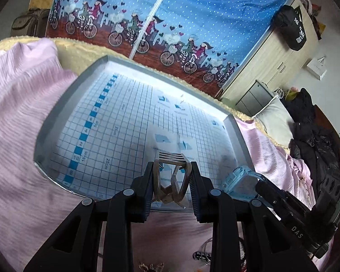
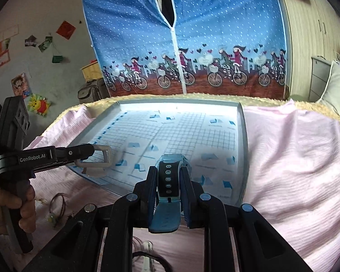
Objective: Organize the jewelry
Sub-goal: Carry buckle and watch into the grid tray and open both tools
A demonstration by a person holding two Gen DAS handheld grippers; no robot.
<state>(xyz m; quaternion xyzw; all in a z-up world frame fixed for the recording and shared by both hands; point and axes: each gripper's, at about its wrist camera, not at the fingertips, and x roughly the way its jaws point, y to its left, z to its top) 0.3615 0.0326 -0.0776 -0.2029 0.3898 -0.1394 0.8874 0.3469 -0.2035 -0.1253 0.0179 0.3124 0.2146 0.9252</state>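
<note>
Landmark: grey tray (image 2: 243, 136) with a blue-gridded liner sheet (image 1: 129, 122), lying on a pink cloth (image 2: 294, 158).

Left gripper (image 1: 171, 181): fingers partly closed, pads (image 1: 150, 181) pressing both sides of a wide, angular metallic bangle (image 1: 171, 176). The bangle is clear of the sheet, over the tray's near edge toward its near-left corner. Its opening faces forward along the fingers; from the right wrist view (image 2: 95, 157) it reads as a rounded rectangle whose long axis runs across the tray, roughly parallel to the near rim. A hand (image 2: 9, 206) grips the left tool's handle, outside the tray's near-left corner.

Loose items on the cloth, just short of the tray's near rim: a thin dark cord loop (image 2: 59, 204) and small pale pieces, too blurred to identify.

Right gripper (image 2: 168, 179): fingers closed to strap width, clamping a light blue watch (image 2: 167, 176) by its dark inner band. The watch is over the near edge of the tray, right of the bangle and apart from it. Its long axis runs along the fingers: watch body at the far end pointing toward the tray's far rim, free strap end (image 2: 164, 219) trailing back toward the camera, past the near rim. The left wrist view shows the watch (image 1: 240, 181) near the tray's near-right corner.

Beyond the tray's far rim: a blue fabric wardrobe (image 2: 181, 34) printed with cyclists.
</note>
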